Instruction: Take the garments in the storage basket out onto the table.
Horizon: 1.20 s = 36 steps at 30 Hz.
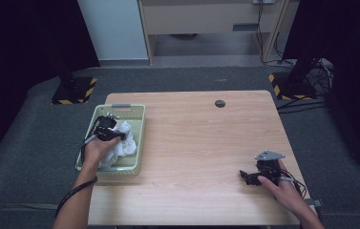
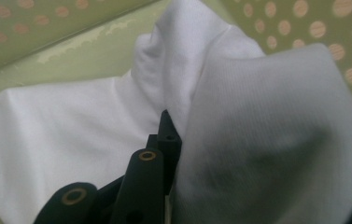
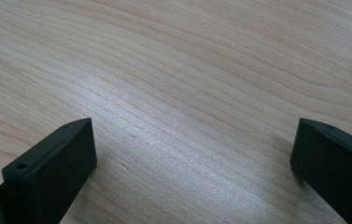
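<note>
left gripper (image 1: 105, 128): jaws pinched on white cloth (image 2: 94, 116) in green basket (image 1: 137, 114), worktop's left edge | right gripper (image 3: 192, 154): jaws wide apart, nothing held, on bare worktop (image 3: 187, 70)

A white cloth (image 1: 121, 143) lies in a pale green basket (image 1: 137, 112) with dotted walls, on a light woodgrain table (image 1: 201, 138).

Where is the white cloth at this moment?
In the high view the white cloth lies inside the green basket at the table's left side, with the left tool shut on a fold of it.
</note>
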Tool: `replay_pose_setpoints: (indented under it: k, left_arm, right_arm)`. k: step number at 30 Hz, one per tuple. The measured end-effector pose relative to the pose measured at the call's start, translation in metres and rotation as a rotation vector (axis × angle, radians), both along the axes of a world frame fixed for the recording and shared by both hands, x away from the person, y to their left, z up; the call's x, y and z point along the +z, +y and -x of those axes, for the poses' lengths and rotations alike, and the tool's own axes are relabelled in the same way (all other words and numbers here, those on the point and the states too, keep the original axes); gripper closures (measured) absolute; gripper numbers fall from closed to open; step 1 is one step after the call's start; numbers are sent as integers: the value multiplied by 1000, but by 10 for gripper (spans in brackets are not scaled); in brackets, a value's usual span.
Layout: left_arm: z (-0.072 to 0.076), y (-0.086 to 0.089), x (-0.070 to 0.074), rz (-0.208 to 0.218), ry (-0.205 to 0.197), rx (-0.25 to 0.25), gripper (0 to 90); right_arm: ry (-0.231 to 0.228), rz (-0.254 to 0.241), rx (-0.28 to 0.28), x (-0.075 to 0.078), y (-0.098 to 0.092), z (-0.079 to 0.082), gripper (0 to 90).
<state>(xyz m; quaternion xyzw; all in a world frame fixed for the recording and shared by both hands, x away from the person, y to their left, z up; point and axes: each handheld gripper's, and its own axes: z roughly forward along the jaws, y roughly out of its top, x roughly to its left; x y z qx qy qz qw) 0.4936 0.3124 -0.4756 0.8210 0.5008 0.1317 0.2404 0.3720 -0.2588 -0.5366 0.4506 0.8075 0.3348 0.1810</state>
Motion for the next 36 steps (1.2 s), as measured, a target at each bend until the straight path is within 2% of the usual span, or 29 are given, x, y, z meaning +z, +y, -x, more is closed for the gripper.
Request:
replay_pose_setpoints:
  k: [4, 8, 11, 12, 13, 14, 15, 16, 17, 18, 21, 24, 25, 26, 27, 28, 31, 33, 36]
  left_arm:
    - [-2, -5, -8, -32, 26, -17, 716]
    - [-3, -8, -12, -42, 34, -22, 694]
    - [-4, -9, -15, -40, 46, -30, 644]
    - [-4, -9, -15, -45, 47, -38, 610]
    - [-4, -9, -16, -47, 45, -41, 530]
    - [-3, -9, -16, -45, 48, -40, 530]
    - [-4, -9, -17, -46, 55, -46, 389]
    - [-3, -9, -18, -36, 67, -58, 389]
    - [-3, -9, -18, -29, 78, -71, 317]
    - [-3, -8, -17, -21, 82, -72, 317]
    - [-3, -2, -16, 67, 112, -55, 221]
    - [-3, 1, -17, 113, 150, -75, 155]
    - [-2, 1, -18, 113, 154, -88, 132]
    - [-1, 0, -19, 100, 157, -108, 121]
    - [0, -2, -21, 83, 165, -133, 71]
    - [2, -6, -22, 32, 165, -180, 65]
    - [3, -9, -24, 10, 164, -189, 54]
    - [3, -10, -27, -28, 166, -200, 48]
    - [2, -12, -30, -32, 170, -196, 20]
  right_arm:
    - [0, 0, 0, 0, 0, 0, 4]
    - [-1, 1, 2, 0, 0, 0, 4]
    - [-1, 1, 2, 0, 0, 0, 4]
    - [-1, 1, 2, 0, 0, 0, 4]
    - [-1, 1, 2, 0, 0, 0, 4]
    - [-1, 1, 2, 0, 0, 0, 4]
    - [-1, 1, 2, 0, 0, 0, 4]
    - [-1, 1, 2, 0, 0, 0, 4]
    - [-2, 1, 2, 0, 0, 0, 4]
    - [-2, 1, 2, 0, 0, 0, 4]
    - [-1, 1, 2, 0, 0, 0, 4]
    - [-1, 1, 2, 0, 0, 0, 4]
    - [-1, 1, 2, 0, 0, 0, 4]
    - [-1, 1, 2, 0, 0, 0, 4]
    - [0, 0, 1, 0, 0, 0, 4]
    - [0, 0, 1, 0, 0, 0, 4]
    - [0, 0, 0, 0, 0, 0, 4]
    - [0, 0, 0, 0, 0, 0, 4]
    - [0, -1, 0, 0, 0, 0, 4]
